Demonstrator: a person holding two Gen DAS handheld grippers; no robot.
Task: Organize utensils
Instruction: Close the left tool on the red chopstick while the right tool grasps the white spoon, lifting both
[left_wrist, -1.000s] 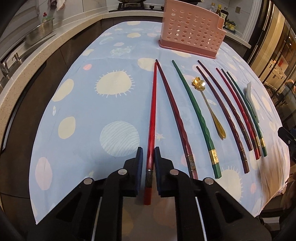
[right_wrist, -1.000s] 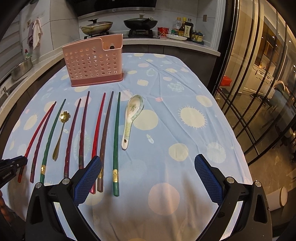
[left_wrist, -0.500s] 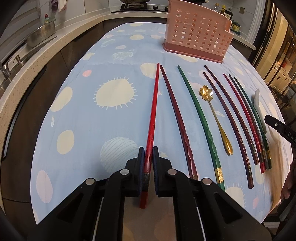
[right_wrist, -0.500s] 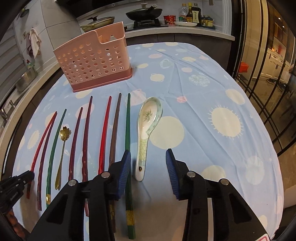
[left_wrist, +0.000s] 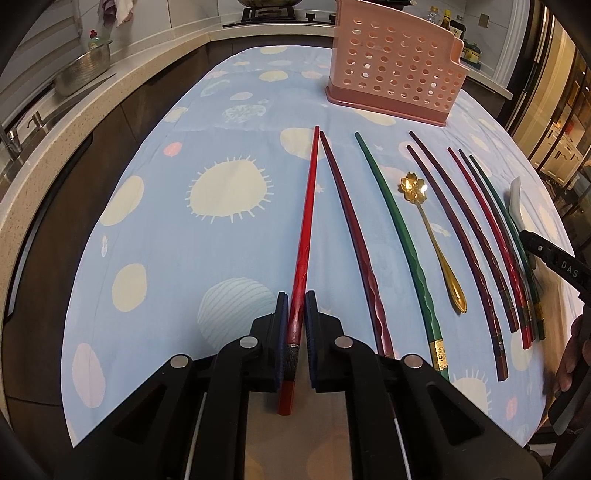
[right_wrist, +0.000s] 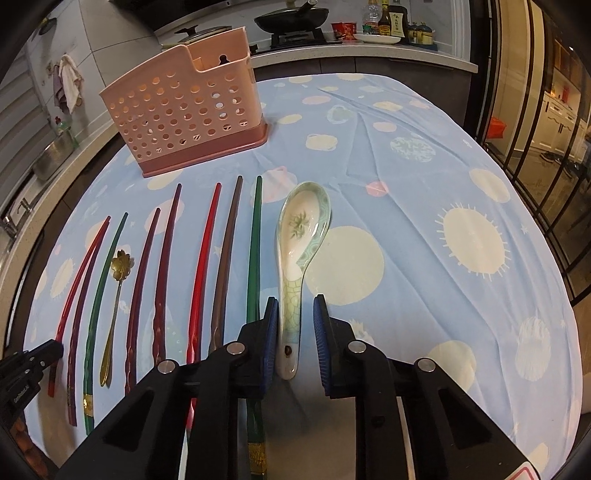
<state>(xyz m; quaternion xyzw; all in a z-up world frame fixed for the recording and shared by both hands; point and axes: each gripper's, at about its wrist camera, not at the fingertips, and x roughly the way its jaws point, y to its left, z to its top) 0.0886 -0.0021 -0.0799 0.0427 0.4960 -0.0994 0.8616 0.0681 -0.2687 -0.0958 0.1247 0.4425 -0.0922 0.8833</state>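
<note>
My left gripper (left_wrist: 294, 299) is shut on the thick end of a bright red chopstick (left_wrist: 306, 221), the leftmost of a row on the blue spotted cloth. My right gripper (right_wrist: 294, 306) is open, its blue pads on either side of the handle of a white and green ceramic spoon (right_wrist: 301, 236), not touching it. A pink perforated utensil holder (right_wrist: 184, 110) stands upright at the far end of the row; it also shows in the left wrist view (left_wrist: 395, 62). A gold flower spoon (left_wrist: 432, 236) lies among the chopsticks.
Several dark red, brown and green chopsticks (right_wrist: 255, 243) lie side by side between the two grippers. A counter with a sink and metal bowl (left_wrist: 81, 70) runs along the left. A stove with pans (right_wrist: 291, 16) and bottles is behind. Glass doors stand on the right.
My right gripper has narrowed from wide open and moved forward over the ceramic spoon's handle. My left gripper has closed on the red chopstick and moved a little forward.
</note>
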